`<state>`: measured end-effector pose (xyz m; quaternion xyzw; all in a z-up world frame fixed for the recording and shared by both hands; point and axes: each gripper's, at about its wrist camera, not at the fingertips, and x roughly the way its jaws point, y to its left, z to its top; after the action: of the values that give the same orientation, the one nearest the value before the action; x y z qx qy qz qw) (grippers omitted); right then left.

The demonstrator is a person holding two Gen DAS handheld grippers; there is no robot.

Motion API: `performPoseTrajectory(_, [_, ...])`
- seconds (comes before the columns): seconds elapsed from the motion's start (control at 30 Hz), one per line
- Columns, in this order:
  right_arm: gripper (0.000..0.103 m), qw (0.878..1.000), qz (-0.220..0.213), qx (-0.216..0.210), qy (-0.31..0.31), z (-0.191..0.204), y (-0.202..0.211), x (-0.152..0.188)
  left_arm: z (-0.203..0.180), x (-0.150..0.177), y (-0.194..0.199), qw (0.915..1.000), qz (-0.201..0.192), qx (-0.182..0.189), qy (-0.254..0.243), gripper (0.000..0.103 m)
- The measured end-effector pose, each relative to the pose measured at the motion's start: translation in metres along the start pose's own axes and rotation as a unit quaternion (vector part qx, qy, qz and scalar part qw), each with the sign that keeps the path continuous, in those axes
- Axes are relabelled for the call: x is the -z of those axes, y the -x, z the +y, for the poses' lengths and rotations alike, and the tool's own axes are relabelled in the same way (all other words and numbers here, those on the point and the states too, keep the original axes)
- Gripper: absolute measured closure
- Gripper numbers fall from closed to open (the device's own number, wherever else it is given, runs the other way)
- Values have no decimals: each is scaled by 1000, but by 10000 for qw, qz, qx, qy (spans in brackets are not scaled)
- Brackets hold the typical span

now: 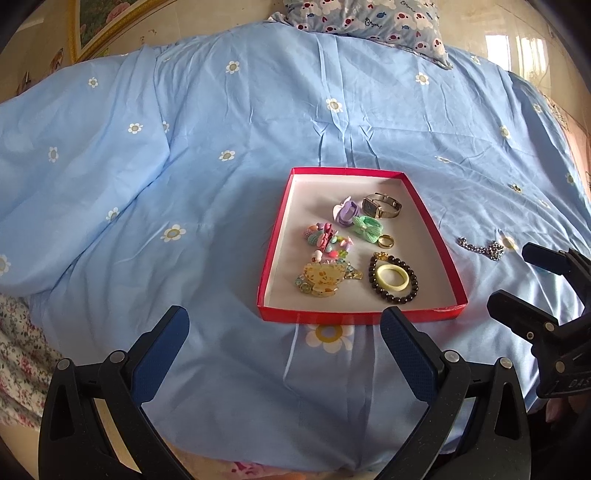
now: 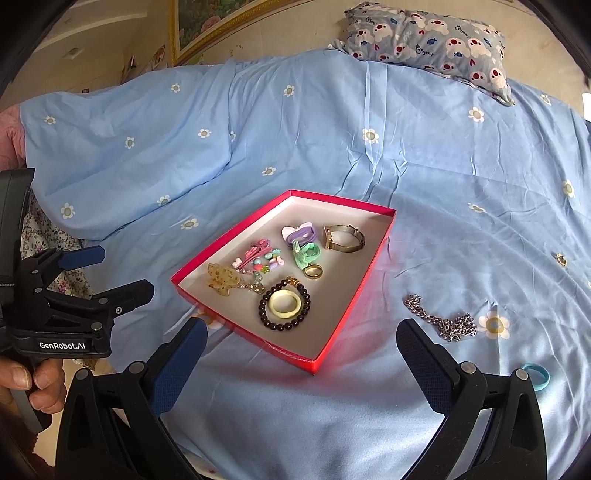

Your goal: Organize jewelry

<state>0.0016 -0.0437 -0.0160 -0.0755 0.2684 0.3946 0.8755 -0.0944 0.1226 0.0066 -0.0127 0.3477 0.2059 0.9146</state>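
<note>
A red tray (image 1: 280, 236) (image 2: 354, 306) with a white floor lies on the blue bedsheet. It holds a gold watch (image 1: 382, 205) (image 2: 343, 238), purple and green hair ties, a gold ring (image 1: 386, 241) (image 2: 313, 272), a dark bead bracelet (image 1: 393, 282) (image 2: 284, 308) around a pale bangle, coloured clips and a yellow hair claw (image 1: 323, 282). A silver chain (image 1: 480, 249) (image 2: 439, 319) lies on the sheet right of the tray. A blue ring (image 2: 535, 376) lies farther right. My left gripper (image 1: 284, 347) is open and empty, in front of the tray. My right gripper (image 2: 301, 360) is open and empty, near the tray's front corner.
A patterned pillow (image 1: 369, 22) (image 2: 428, 40) lies at the head of the bed. A framed picture (image 1: 99, 26) hangs on the wall at the back left. A floral cloth (image 1: 18, 354) shows at the bed's left edge. A small gold item (image 2: 560, 259) lies on the sheet at the far right.
</note>
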Motion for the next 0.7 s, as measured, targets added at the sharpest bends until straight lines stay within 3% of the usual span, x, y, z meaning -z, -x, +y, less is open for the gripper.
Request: performPoseTrajectory(0.7, [0,9999,-121,-29,36,5,8,-4,0,3,3,9999,-31,120,38,0])
